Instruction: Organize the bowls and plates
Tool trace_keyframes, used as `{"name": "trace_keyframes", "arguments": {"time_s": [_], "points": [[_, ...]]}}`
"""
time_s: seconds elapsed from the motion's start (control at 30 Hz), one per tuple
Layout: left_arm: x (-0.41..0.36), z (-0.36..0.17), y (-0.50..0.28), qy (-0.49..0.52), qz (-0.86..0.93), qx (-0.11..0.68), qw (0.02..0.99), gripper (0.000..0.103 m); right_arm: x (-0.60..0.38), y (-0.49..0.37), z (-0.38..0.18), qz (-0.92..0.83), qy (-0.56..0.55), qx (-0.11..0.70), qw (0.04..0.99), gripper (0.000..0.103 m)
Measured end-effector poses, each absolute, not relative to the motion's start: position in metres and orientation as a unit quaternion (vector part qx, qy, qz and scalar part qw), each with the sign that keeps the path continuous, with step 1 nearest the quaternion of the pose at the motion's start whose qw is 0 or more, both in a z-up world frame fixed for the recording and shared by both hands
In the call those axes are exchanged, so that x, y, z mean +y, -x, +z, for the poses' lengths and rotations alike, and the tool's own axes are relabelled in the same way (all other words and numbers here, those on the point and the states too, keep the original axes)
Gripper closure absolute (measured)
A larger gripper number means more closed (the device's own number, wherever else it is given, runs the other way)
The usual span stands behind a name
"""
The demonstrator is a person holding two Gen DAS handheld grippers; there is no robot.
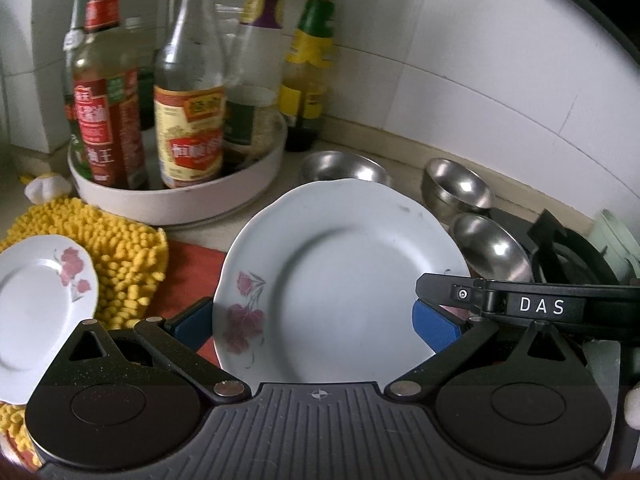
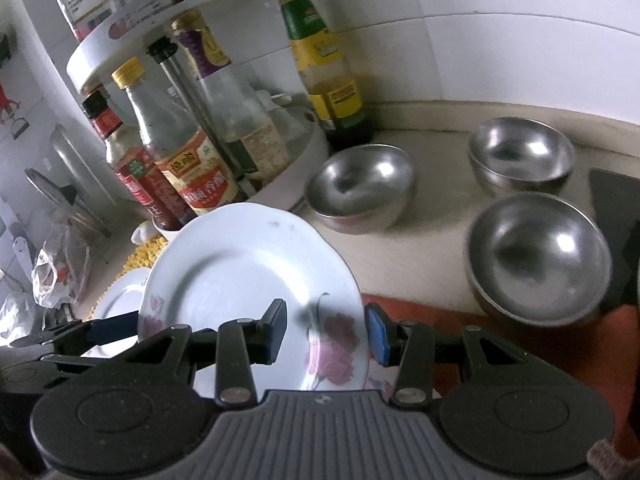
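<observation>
Plate with a pink flower print sits tilted between both claws, raised above the red mat on the counter. Left claw is spread wide, its blue pads standing at either side of the plate's rim; whether they actually press it I cannot tell. Right claw straddles the rim at the flowered edge, one pad over the face and one beyond the edge, with a gap visible, so it looks open. Glazed china like this is probably stiff, slick and chippable; the rim is the sensible place to pinch, firmly and squarely. A second plate rests on the yellow cloth. Three steel bowls stand apart near the wall, light and likely easy to nest.
</observation>
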State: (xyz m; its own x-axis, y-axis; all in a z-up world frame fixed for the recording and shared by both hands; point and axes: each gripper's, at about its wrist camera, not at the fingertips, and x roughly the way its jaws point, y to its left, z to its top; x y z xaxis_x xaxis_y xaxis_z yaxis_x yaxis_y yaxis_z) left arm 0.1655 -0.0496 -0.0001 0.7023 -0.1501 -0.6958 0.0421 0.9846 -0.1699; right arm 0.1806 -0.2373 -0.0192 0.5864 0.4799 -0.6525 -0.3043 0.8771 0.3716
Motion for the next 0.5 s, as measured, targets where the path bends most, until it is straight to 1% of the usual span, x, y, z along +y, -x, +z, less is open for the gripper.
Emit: {"name": "trace_keyframes", "arguments": {"time_s": [0.5], "points": [[-0.097, -0.009, -0.142, 0.046, -0.083, 0.396, 0.913, 0.001, -0.286, -0.142, -0.029, 0.191, -0.134, 0.405, 0.884, 0.062]]}}
